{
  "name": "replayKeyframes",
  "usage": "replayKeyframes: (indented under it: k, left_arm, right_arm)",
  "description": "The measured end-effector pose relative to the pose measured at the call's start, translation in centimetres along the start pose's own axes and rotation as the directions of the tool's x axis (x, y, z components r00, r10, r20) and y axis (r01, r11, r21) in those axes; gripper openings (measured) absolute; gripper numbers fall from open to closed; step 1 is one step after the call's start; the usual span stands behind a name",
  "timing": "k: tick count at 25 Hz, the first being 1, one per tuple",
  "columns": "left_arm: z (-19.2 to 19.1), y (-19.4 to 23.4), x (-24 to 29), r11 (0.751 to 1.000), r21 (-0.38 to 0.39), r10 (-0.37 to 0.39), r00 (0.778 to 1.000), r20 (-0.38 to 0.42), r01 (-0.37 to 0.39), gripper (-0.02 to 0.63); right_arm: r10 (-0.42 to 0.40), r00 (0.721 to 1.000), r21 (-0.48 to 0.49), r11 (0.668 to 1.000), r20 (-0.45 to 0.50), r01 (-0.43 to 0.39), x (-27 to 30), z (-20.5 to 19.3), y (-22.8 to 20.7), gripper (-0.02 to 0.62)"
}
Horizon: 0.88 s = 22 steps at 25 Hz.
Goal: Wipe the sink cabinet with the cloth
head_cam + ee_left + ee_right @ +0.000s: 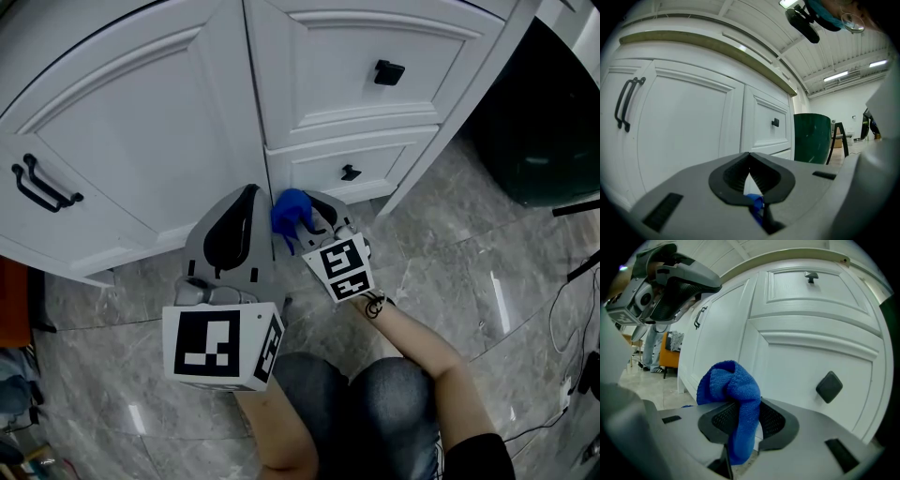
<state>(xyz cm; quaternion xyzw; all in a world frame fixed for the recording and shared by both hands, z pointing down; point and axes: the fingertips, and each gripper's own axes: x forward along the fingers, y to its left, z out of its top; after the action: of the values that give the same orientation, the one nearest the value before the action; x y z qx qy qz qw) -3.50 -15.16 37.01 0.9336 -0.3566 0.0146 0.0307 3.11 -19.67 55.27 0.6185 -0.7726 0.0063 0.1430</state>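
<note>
The white sink cabinet [141, 122] fills the upper half of the head view. My right gripper [305, 223] is shut on a bunched blue cloth [291, 208], held close to the lower drawer front [375, 159], left of its black knob [350, 172]. In the right gripper view the cloth [729, 380] bulges above the closed jaws of the right gripper [743, 413] and hangs down between them. Whether it touches the cabinet I cannot tell. My left gripper [251, 192] is shut with nothing in it, just left of the cloth before the door panel; its jaw tips meet in the left gripper view [749, 161].
The left door has a black bar handle [42, 185], the upper drawer a black knob [388, 71]. A dark green bin [544, 122] stands right of the cabinet. Cables [572, 309] lie on the grey marble floor [469, 272]. The person's knees [356, 394] are below.
</note>
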Motion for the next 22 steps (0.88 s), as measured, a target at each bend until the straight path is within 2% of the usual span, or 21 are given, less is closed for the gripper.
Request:
replayKeyframes:
  k: [6, 11, 22]
  left_arm:
    - [-0.1, -0.3, 0.2, 1.000, -0.002, -0.008, 1.000, 0.001, 0.008, 0.000]
    - [-0.1, -0.5, 0.4, 1.000, -0.001, -0.012, 1.000, -0.001, 0.012, 0.000]
    - [-0.1, -1.2, 0.8, 1.000, 0.007, -0.026, 1.000, -0.004, 0.026, 0.000]
  right_arm:
    - [-0.079, 0.997, 0.063, 0.995, -0.012, 0.080, -0.8, -0.9, -3.3, 0.115]
    - [-0.094, 0.996, 0.035, 0.995, -0.002, 0.094, -1.1, -1.2, -4.0, 0.115]
    - [-0.159, 0.987, 0.063, 0.985, -0.003, 0.158, -2.3, -2.1, -6.8, 0.115]
